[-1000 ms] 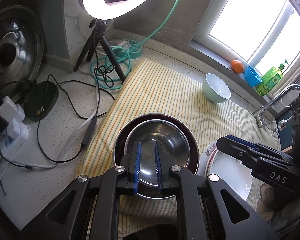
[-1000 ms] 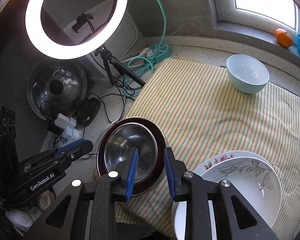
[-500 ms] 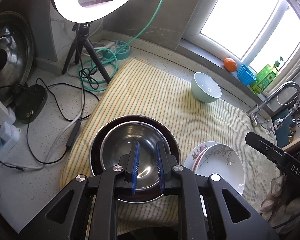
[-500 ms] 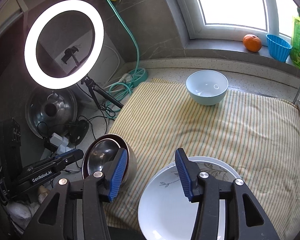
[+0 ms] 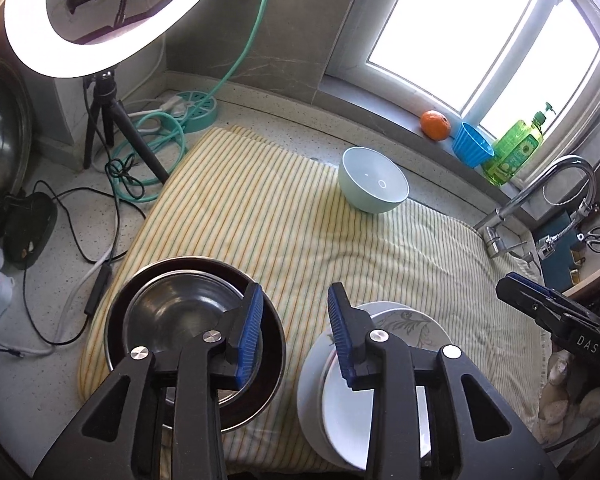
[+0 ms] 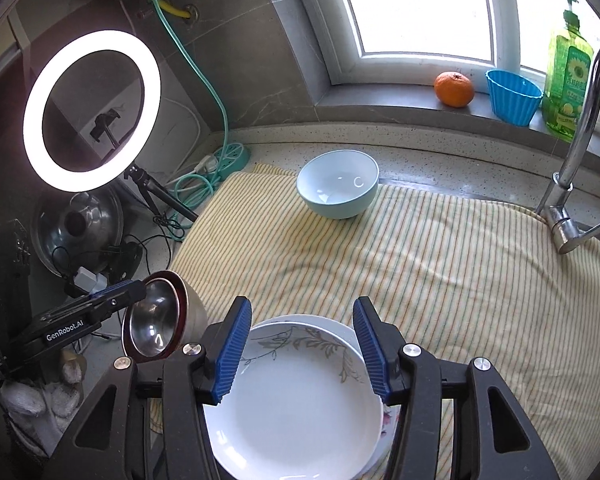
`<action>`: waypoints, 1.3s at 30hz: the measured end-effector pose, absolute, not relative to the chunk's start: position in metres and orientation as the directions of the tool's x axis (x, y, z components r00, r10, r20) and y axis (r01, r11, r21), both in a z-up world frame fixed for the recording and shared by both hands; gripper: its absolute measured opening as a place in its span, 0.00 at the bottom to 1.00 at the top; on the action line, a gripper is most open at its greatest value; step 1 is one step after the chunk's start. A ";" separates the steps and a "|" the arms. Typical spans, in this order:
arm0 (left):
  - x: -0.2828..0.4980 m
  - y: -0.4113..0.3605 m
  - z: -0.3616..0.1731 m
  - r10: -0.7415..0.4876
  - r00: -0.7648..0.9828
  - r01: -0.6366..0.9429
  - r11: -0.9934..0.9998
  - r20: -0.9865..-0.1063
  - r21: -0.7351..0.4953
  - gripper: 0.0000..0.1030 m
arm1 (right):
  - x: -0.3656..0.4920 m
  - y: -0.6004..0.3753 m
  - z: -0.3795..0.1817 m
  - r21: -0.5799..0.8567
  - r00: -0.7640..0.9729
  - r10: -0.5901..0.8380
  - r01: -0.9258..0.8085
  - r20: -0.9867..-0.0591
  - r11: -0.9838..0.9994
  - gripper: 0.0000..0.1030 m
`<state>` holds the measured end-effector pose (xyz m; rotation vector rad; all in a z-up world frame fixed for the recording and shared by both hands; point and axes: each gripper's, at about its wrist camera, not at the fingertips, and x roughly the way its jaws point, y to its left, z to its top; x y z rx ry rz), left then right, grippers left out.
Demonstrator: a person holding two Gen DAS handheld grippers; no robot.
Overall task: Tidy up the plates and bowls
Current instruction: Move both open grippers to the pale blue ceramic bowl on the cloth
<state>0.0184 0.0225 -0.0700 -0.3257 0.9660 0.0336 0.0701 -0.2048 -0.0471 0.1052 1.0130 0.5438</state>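
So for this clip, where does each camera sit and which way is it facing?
Left wrist: on the left gripper, open, looking forward and down between the steel bowls and stacked plates; the right gripper shows at right.
Right wrist: on the right gripper, open, above the plates; the left gripper shows at left.
Shared: the light blue bowl, the striped towel and the orange.

Lighting: bright daylight plus lamp, sharp focus, strong fisheye bending.
White-framed window (image 6: 424, 4) blown out to pure white; glowing round ring light (image 6: 91, 110) glares at left; dark vignette rounds every corner; stacked steel bowls (image 5: 192, 344) carry soft reflections.
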 end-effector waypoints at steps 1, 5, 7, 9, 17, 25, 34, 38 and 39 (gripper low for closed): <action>0.022 0.019 -0.069 -0.112 0.574 -0.171 0.952 -0.811 -0.252 0.34 | 0.074 -0.209 -0.045 0.317 0.415 0.471 -0.387 -0.779 0.866 0.48; 0.036 0.008 -0.068 -0.086 0.574 -0.182 0.956 -0.814 -0.230 0.35 | 0.092 -0.225 -0.039 0.304 0.421 0.467 -0.398 -0.778 0.866 0.48; 0.046 0.005 -0.072 -0.088 0.564 -0.196 0.952 -0.821 -0.237 0.35 | 0.104 -0.234 -0.037 0.301 0.426 0.466 -0.400 -0.775 0.866 0.48; 0.057 0.002 -0.079 -0.090 0.543 -0.211 0.948 -0.835 -0.240 0.35 | 0.115 -0.242 -0.033 0.293 0.435 0.465 -0.405 -0.771 0.866 0.47; 0.094 -0.028 -0.095 -0.129 0.493 -0.186 0.950 -0.860 -0.249 0.35 | 0.174 -0.267 -0.039 0.324 0.411 0.481 -0.395 -0.774 0.860 0.48; 0.135 -0.030 -0.095 -0.124 0.490 -0.190 0.951 -0.863 -0.245 0.35 | 0.226 -0.263 -0.051 0.340 0.362 0.505 -0.431 -0.784 0.836 0.48; 0.158 -0.025 -0.090 -0.046 0.506 -0.229 0.955 -0.861 -0.186 0.64 | 0.257 -0.247 -0.078 0.380 0.297 0.540 -0.456 -0.787 0.805 0.48; 0.173 -0.032 -0.093 -0.021 0.514 -0.217 0.964 -0.857 -0.154 0.60 | 0.270 -0.238 -0.091 0.379 0.281 0.539 -0.465 -0.794 0.800 0.47; 0.177 -0.034 -0.096 -0.020 0.513 -0.211 0.966 -0.858 -0.149 0.58 | 0.272 -0.236 -0.094 0.377 0.280 0.537 -0.466 -0.795 0.801 0.47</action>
